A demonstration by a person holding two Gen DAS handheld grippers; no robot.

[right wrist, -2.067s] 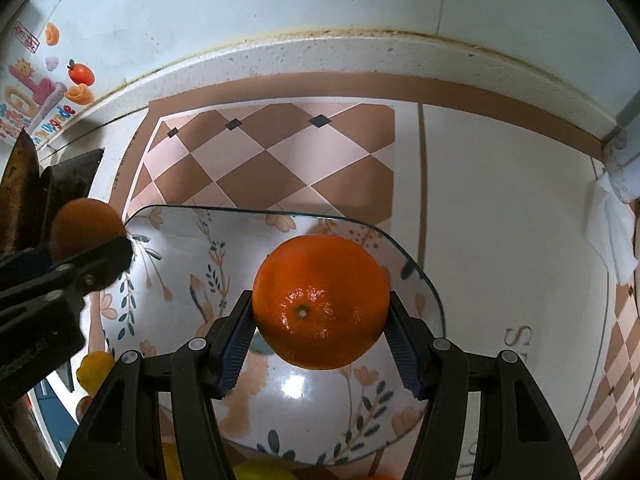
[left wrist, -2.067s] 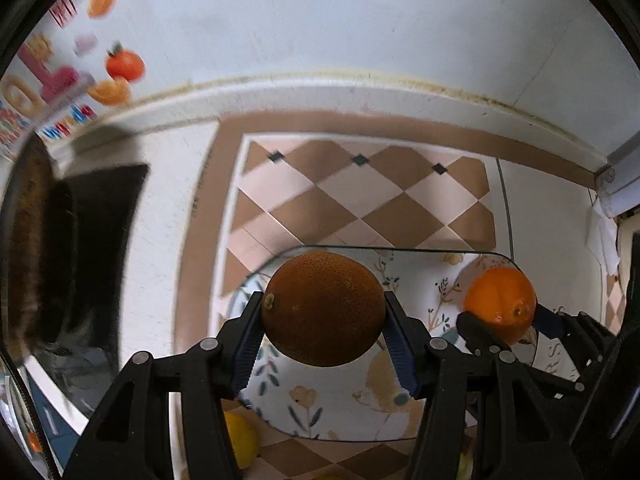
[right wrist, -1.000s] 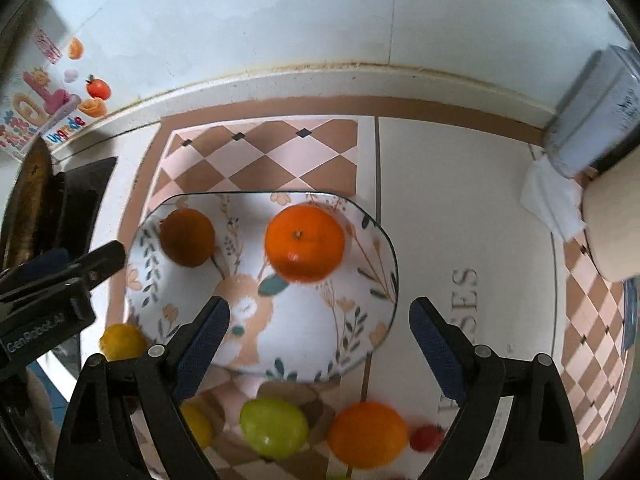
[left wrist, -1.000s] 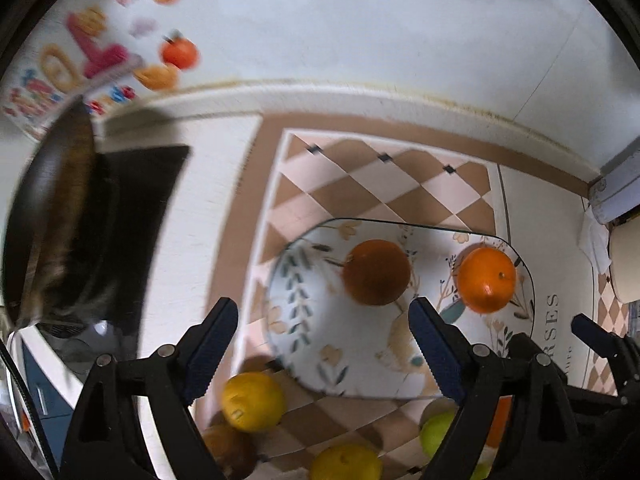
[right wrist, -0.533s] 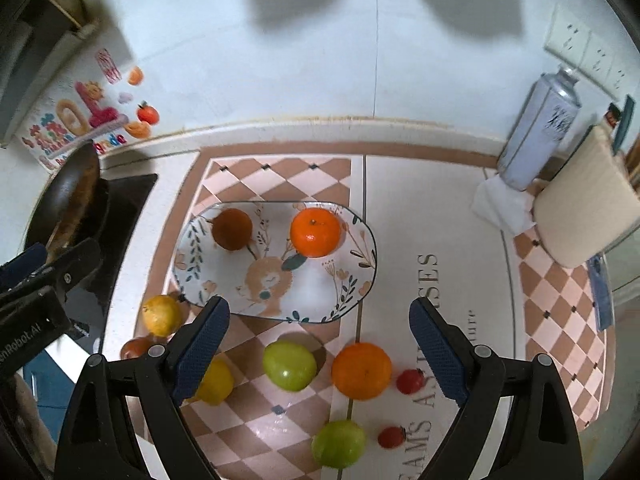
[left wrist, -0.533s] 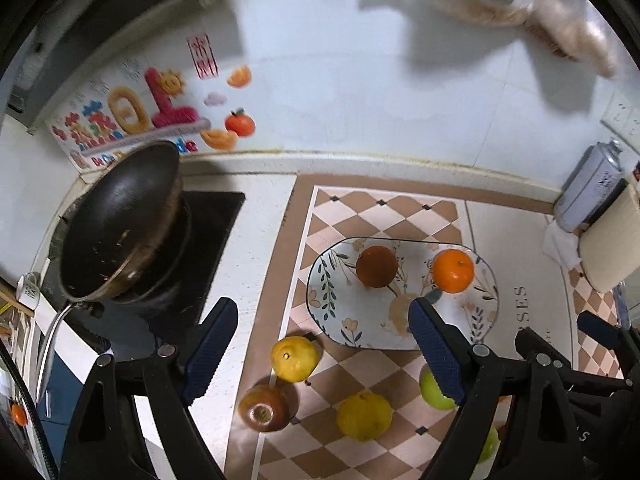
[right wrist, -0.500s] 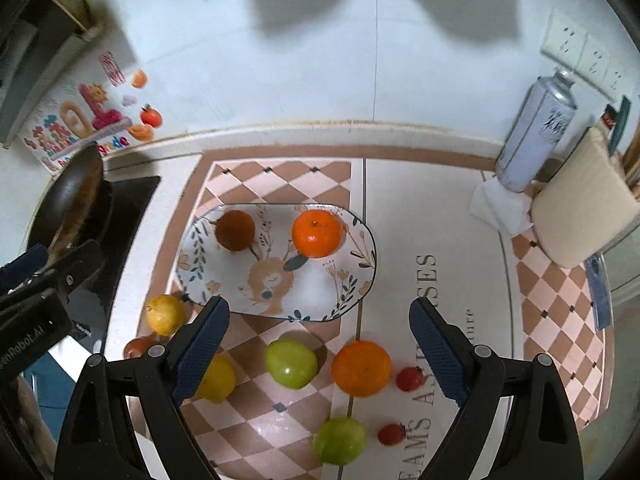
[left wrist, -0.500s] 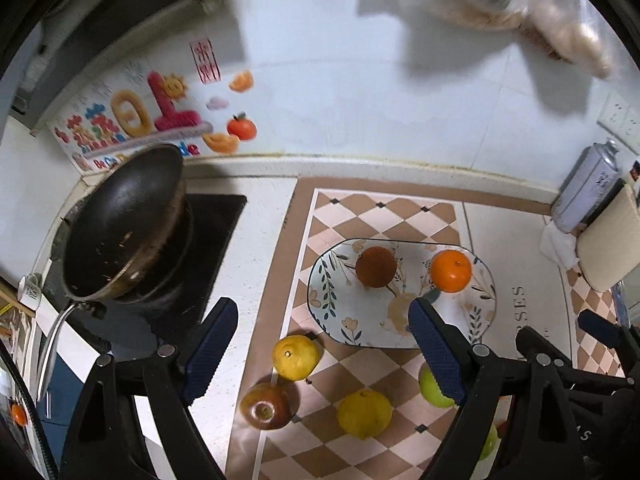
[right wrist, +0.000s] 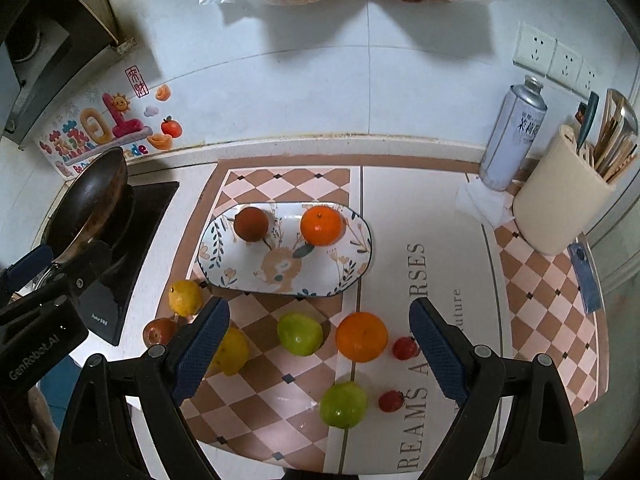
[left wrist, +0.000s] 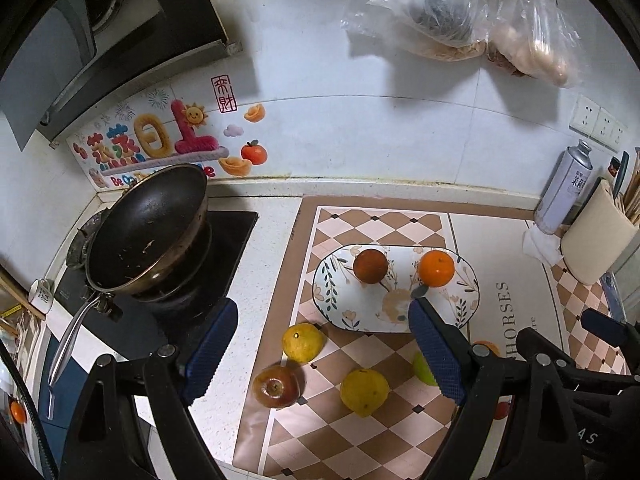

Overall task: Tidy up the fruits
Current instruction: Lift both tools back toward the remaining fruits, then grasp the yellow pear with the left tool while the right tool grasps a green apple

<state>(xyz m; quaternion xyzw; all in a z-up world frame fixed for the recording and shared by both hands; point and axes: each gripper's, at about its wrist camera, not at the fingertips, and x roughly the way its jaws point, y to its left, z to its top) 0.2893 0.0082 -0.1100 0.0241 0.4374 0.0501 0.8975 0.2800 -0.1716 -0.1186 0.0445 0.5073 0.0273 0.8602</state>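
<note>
Right wrist view has the oval floral plate [right wrist: 224,276] sitting on the checkered mat [right wrist: 280,184] with just two fruits on it, a dark brownish orange [right wrist: 251,224] at its left end and a bright orange [right wrist: 322,225] at its right, not touching each other. Everything else is off the plate on the near side: a yellow citrus [right wrist: 185,297] right by its near-left rim, then a green apple [right wrist: 300,333], a big orange [right wrist: 361,336] and two little red fruits [right wrist: 404,348] further toward the camera. Both the right gripper [right wrist: 319,344] and the left gripper [left wrist: 322,350] hang above all that with jaws spread wide and nothing between them.
</note>
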